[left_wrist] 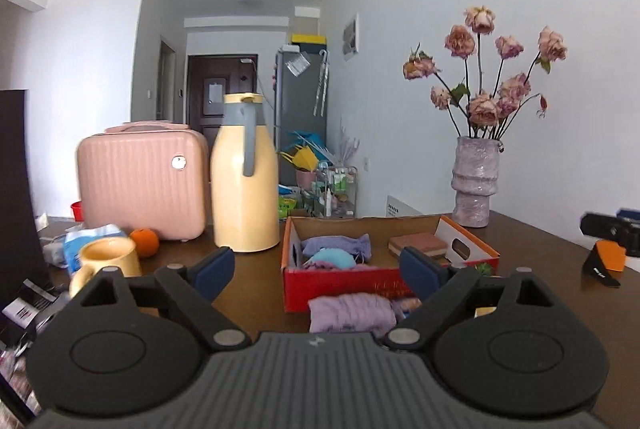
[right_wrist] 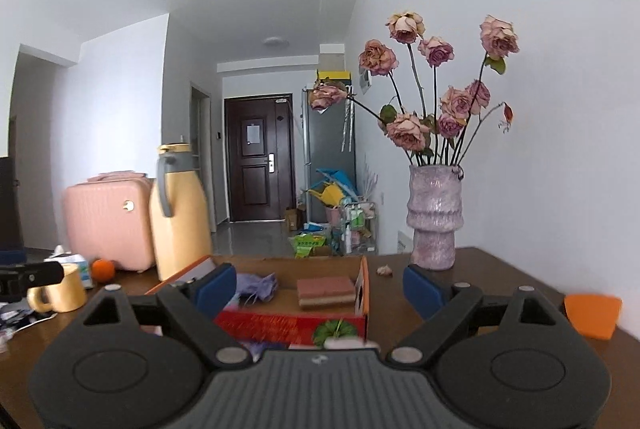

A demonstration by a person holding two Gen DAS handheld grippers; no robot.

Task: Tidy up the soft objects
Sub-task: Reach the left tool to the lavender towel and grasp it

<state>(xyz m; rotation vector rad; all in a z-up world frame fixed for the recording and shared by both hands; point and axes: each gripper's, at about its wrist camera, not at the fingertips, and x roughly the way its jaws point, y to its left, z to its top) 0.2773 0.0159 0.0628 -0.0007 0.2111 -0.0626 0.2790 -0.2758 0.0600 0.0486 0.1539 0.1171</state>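
Observation:
A red cardboard box point(left_wrist: 340, 281) stands open on the brown table point(left_wrist: 256, 293). Inside it lie a purple cloth point(left_wrist: 336, 244), a light blue soft piece point(left_wrist: 334, 257) and a stack of brown sponges point(left_wrist: 418, 244). In front of the box a folded lilac cloth point(left_wrist: 350, 313) lies on the table, between the wide-apart blue pads of my left gripper point(left_wrist: 316, 269), which is open and touches nothing. The right wrist view shows the same box point(right_wrist: 292, 325) with the purple cloth point(right_wrist: 258, 287) and the sponges point(right_wrist: 326, 292). My right gripper point(right_wrist: 320, 289) is open too, with empty jaws in front of the box.
A yellow thermos jug point(left_wrist: 245, 175), a pink case point(left_wrist: 142, 181), an orange point(left_wrist: 144, 241), a yellow mug point(left_wrist: 106, 263) and a tissue pack point(left_wrist: 86, 241) stand left of the box. A lilac vase of dried roses point(left_wrist: 474, 181) is behind it on the right. An orange-black stand point(left_wrist: 604, 261) sits far right.

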